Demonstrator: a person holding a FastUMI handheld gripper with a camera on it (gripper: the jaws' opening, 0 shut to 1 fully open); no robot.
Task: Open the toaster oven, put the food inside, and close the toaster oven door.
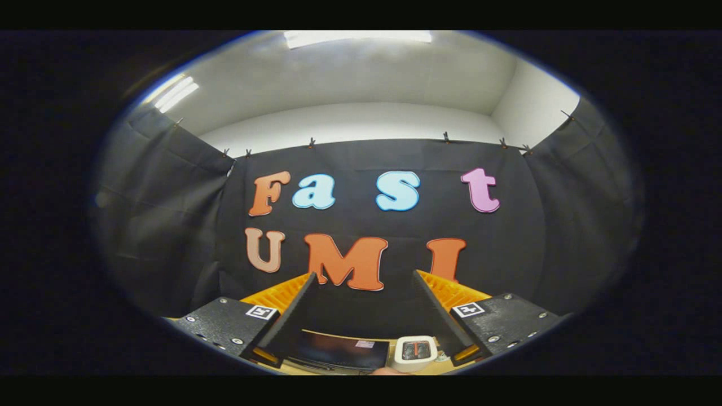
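Note:
My gripper (365,274) is open, its two fingers spread wide with nothing between them, and it is tilted up toward the booth's back wall. Low down between the fingers lies a flat black glossy surface (333,351), probably the top of the toaster oven; its door is hidden. Right of it, near the right finger, stands a small white square container (415,353) with something dark and reddish inside. A small pale rounded thing (386,370) peeks up just in front of it; I cannot tell what it is.
A light wooden table (445,367) carries these things. Black cloth walls close off the back and both sides, with a white ceiling and strip lights above.

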